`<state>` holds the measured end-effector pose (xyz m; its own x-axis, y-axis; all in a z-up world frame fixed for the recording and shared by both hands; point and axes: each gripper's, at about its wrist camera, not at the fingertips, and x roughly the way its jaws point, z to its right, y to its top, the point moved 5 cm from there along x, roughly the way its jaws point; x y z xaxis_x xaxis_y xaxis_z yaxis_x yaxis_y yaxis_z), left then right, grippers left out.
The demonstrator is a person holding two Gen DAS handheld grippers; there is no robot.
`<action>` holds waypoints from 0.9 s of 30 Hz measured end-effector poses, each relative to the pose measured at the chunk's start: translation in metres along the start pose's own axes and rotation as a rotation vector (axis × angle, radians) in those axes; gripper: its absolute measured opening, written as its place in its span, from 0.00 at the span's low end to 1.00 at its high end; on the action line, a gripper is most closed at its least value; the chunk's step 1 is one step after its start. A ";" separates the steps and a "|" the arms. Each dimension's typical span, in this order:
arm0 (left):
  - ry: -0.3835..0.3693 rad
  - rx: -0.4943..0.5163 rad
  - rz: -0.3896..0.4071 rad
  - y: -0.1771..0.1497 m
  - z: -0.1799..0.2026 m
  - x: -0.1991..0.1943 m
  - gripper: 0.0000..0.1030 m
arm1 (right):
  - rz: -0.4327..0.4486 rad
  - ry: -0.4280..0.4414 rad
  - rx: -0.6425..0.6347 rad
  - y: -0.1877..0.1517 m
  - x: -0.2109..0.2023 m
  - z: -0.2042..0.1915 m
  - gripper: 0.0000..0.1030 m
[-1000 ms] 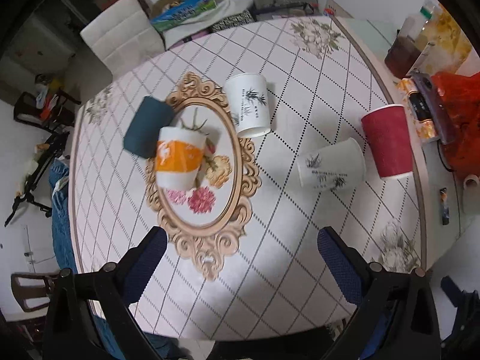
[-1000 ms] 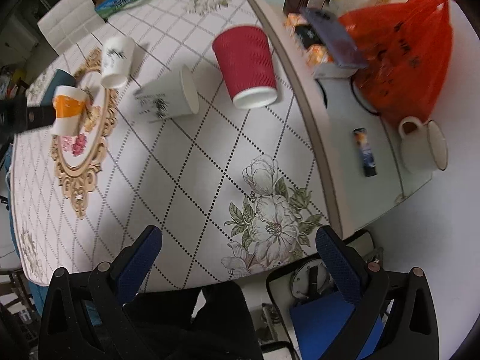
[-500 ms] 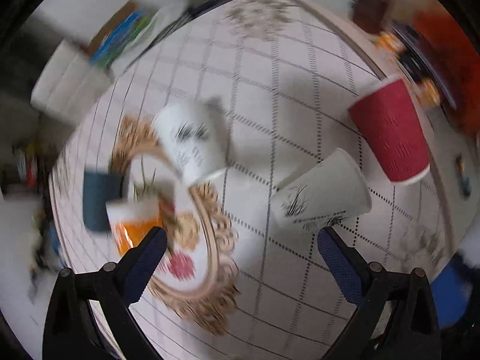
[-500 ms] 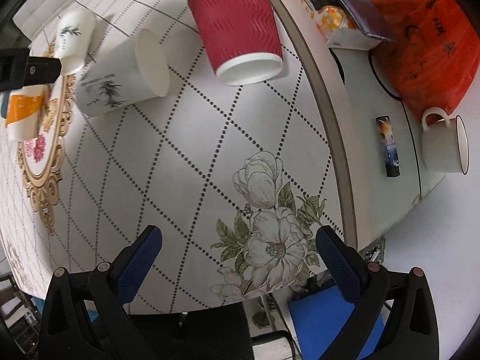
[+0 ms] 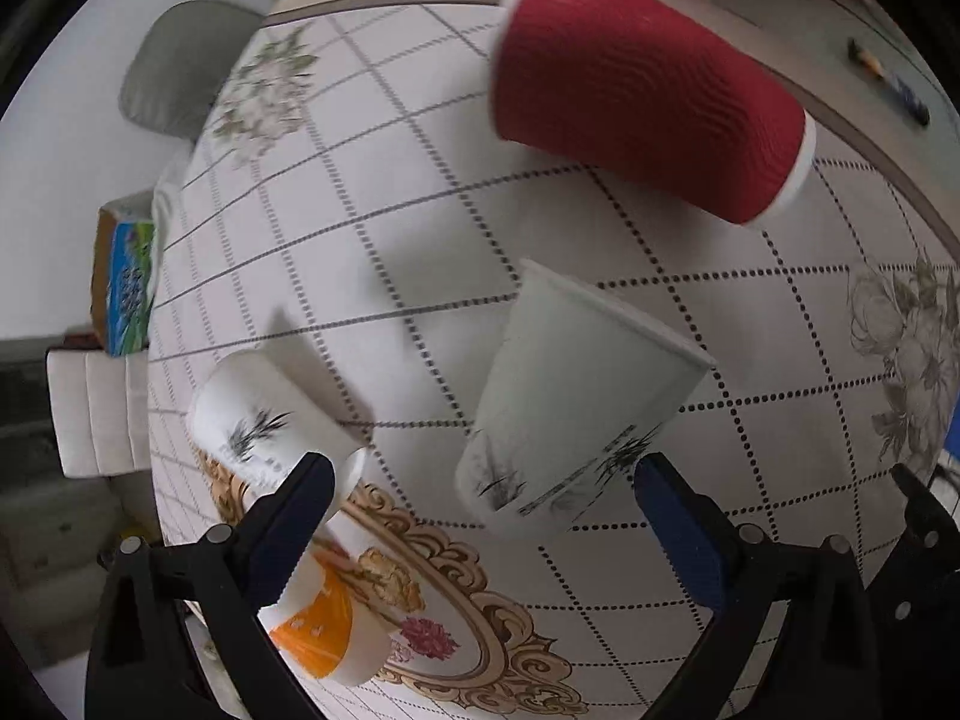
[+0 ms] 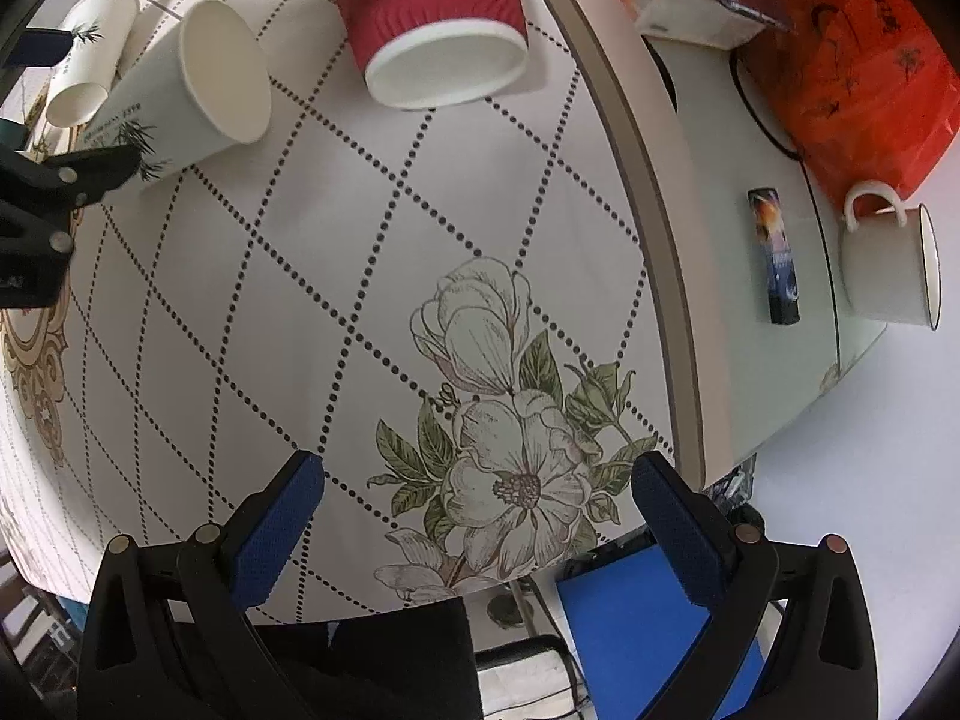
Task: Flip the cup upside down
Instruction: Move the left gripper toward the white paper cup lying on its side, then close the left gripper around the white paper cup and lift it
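Note:
A white paper cup with bamboo print (image 5: pixel 576 402) lies on its side on the tablecloth, its base toward my left gripper (image 5: pixel 480 516), which is open and close in front of it. In the right wrist view the same cup (image 6: pixel 198 84) shows its open mouth. A red ribbed cup (image 5: pixel 648 90) lies on its side beyond it and also shows in the right wrist view (image 6: pixel 432 6). My right gripper (image 6: pixel 477 504) is open and empty over the flower print near the table edge.
A second bamboo-print cup (image 5: pixel 264 426) and an orange-and-white cup (image 5: pixel 324 630) lie by the ornate gold-framed mat (image 5: pixel 480 570). In the right wrist view a white mug (image 6: pixel 888 264), a small dark tube (image 6: pixel 777 258) and an orange bag (image 6: pixel 852 54) sit on the side surface.
My left gripper has swung right and moved close to the lying bamboo-print cup. My right gripper has moved forward toward the red cup.

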<state>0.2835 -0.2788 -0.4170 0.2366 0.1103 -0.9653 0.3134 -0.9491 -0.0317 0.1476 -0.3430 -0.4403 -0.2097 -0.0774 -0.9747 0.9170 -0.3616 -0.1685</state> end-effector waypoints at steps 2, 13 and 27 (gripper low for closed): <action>-0.012 0.011 -0.002 0.002 0.006 0.002 1.00 | -0.005 -0.003 0.004 -0.002 0.002 0.000 1.00; -0.048 0.033 0.003 0.019 0.021 0.009 0.86 | -0.012 -0.013 0.021 0.001 -0.001 0.006 1.00; -0.068 -0.019 -0.007 0.025 0.024 0.015 0.64 | -0.019 -0.006 0.011 0.005 0.007 0.004 1.00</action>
<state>0.2725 -0.3077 -0.4388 0.1716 0.0966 -0.9804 0.3324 -0.9425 -0.0346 0.1491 -0.3488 -0.4477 -0.2290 -0.0757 -0.9705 0.9089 -0.3736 -0.1853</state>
